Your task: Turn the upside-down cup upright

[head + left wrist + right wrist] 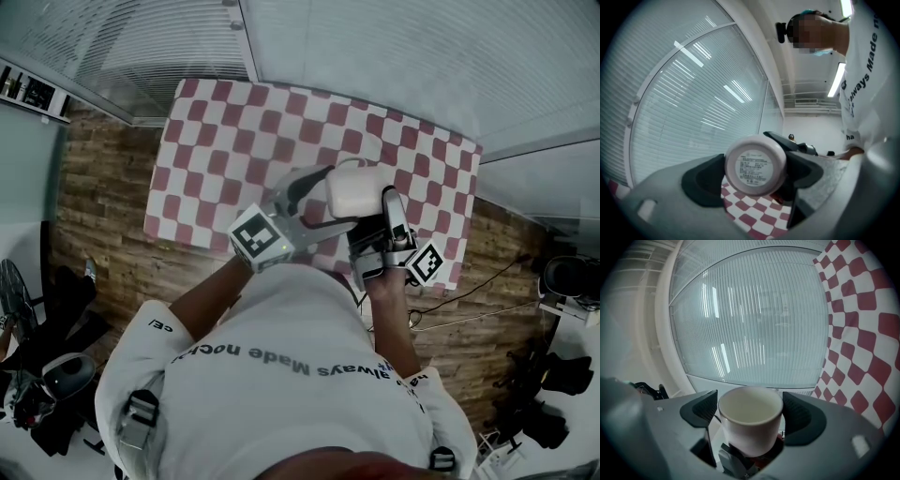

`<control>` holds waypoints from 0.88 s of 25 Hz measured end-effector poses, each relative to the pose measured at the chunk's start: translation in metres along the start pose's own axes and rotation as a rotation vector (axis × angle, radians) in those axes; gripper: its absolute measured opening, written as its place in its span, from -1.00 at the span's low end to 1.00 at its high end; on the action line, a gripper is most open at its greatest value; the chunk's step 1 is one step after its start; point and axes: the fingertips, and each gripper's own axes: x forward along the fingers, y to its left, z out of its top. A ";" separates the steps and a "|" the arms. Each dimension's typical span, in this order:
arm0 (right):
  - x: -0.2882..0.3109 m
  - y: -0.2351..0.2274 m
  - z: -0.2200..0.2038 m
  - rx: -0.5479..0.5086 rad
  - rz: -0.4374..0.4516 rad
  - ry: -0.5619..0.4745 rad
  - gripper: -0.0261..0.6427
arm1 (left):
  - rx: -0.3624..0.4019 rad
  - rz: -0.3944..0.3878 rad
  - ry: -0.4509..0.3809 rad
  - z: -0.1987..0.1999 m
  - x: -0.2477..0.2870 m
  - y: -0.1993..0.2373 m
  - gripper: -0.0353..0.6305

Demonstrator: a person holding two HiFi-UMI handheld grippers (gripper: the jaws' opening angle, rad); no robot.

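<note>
Within left claw (753,176), cup (755,163) base label (753,168) illegible; shirt (871,86) reads "always Made".

The white cup (356,192) is lying sideways in the air above the checkered bench (225,131). Its labelled base is facing into the left gripper (754,173), and its empty mouth is facing into the right gripper (750,416).

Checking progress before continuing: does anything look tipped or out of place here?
Yes: the cup is off the table, lying on its side in midair between the left hand-held gripper and right hand-held gripper, mouth facing the right one, neither inverted nor upright.
</note>
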 end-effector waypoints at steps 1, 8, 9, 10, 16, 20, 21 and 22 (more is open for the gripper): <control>0.000 0.000 -0.001 -0.002 0.004 0.007 0.35 | -0.003 0.000 -0.005 0.000 -0.001 0.001 0.34; 0.001 0.005 -0.007 -0.073 0.009 0.068 0.43 | -0.013 -0.005 -0.028 -0.001 -0.004 0.006 0.33; 0.001 0.004 -0.006 -0.074 0.008 0.071 0.43 | -0.010 -0.005 -0.033 -0.001 -0.004 0.008 0.32; 0.002 0.003 -0.005 -0.072 0.007 0.074 0.43 | -0.008 -0.003 -0.037 0.000 -0.004 0.009 0.32; -0.001 0.003 0.004 -0.098 -0.003 0.067 0.42 | -0.015 0.014 -0.030 0.000 -0.006 0.014 0.32; -0.005 0.017 0.011 -0.265 -0.016 0.099 0.43 | -0.020 0.026 -0.048 0.007 -0.007 0.019 0.32; -0.007 0.022 0.011 -0.333 -0.021 0.117 0.43 | -0.022 0.028 -0.052 0.008 -0.008 0.020 0.32; -0.008 0.026 0.011 -0.403 -0.027 0.137 0.43 | -0.024 0.030 -0.054 0.009 -0.008 0.022 0.32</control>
